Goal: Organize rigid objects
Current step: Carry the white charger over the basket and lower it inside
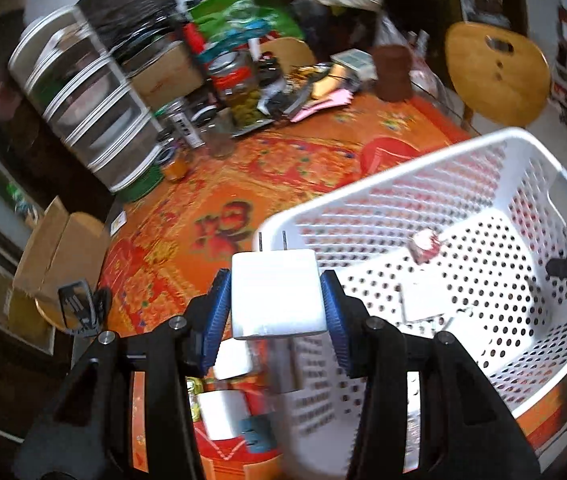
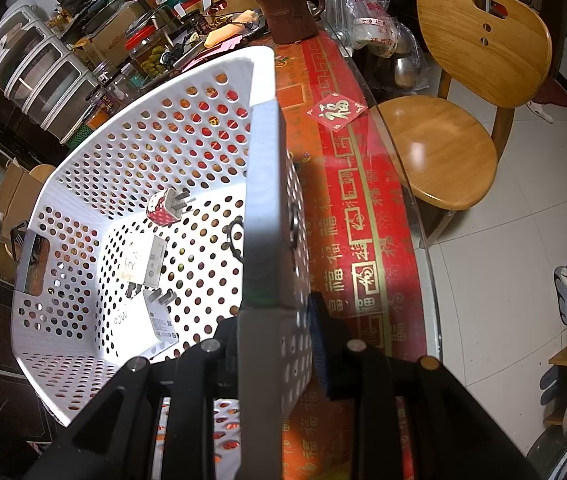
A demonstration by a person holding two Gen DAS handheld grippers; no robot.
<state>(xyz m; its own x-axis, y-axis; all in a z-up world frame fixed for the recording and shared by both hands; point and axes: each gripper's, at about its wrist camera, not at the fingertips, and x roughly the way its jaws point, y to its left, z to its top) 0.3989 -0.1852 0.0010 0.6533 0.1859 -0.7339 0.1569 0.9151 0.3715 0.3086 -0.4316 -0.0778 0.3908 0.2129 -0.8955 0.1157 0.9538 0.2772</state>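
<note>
My left gripper [image 1: 277, 298] is shut on a white plug charger [image 1: 277, 292], prongs up, held just outside the near left corner of a white perforated basket [image 1: 383, 184]. My right gripper [image 2: 273, 320] is shut on the basket's right wall [image 2: 265, 200] and grips its rim. Inside the basket lie a small red-and-white charger [image 2: 165, 208], and two white chargers [image 2: 151, 262] [image 2: 159, 320]. The small red-and-white charger also shows in the left wrist view [image 1: 423, 246].
An orange patterned cloth [image 1: 223, 184] covers the table. More white adapters [image 1: 223, 416] lie below my left gripper. Stacked clear drawers [image 1: 83, 96], jars [image 1: 239, 84], a brown mug [image 2: 289, 8] and clutter stand at the back. A wooden chair [image 2: 443, 144] stands to the right.
</note>
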